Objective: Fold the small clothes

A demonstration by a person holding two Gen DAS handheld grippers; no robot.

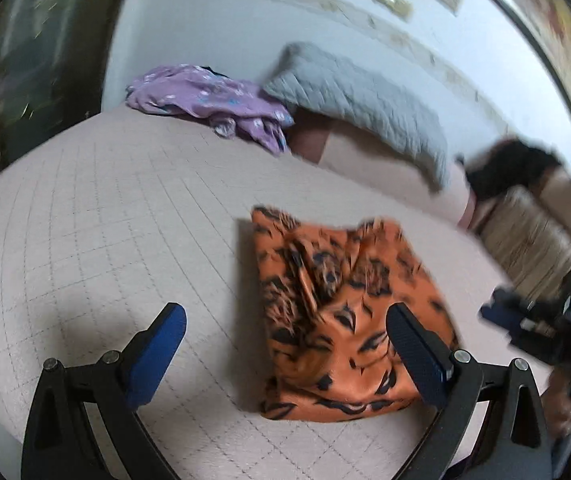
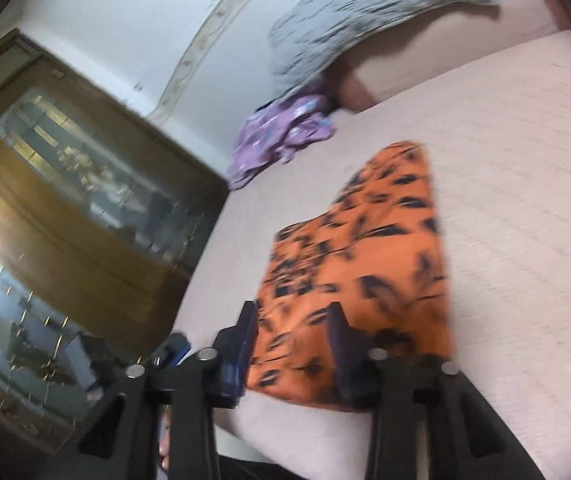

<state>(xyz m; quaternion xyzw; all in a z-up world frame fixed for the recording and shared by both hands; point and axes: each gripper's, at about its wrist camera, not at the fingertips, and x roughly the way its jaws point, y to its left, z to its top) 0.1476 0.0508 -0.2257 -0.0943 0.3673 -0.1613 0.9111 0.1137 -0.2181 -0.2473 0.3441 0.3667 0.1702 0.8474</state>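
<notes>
We see the orange garment with its black print lying folded into a rough rectangle on the quilted bed cover, near the bed's close edge. Both views are motion-blurred, so fine detail of the folds is not readable.

Left gripper: the fingers are spread wide and grip nothing. One blue pad sits over bare cover to the left of the garment; the other overlaps the garment's right side in the picture. Whether it touches the fabric we cannot tell.

Right gripper: the fingers stand apart with a moderate gap — open, holding nothing. They sit at the near end of the garment; contact cannot be confirmed through the blur. This gripper also shows at the right edge of the left wrist view.

Farther back on the bed lie a crumpled purple cloth and a grey quilted pillow, just beside each other and well apart from the garment. A wooden cabinet with glass doors stands beside the bed.
</notes>
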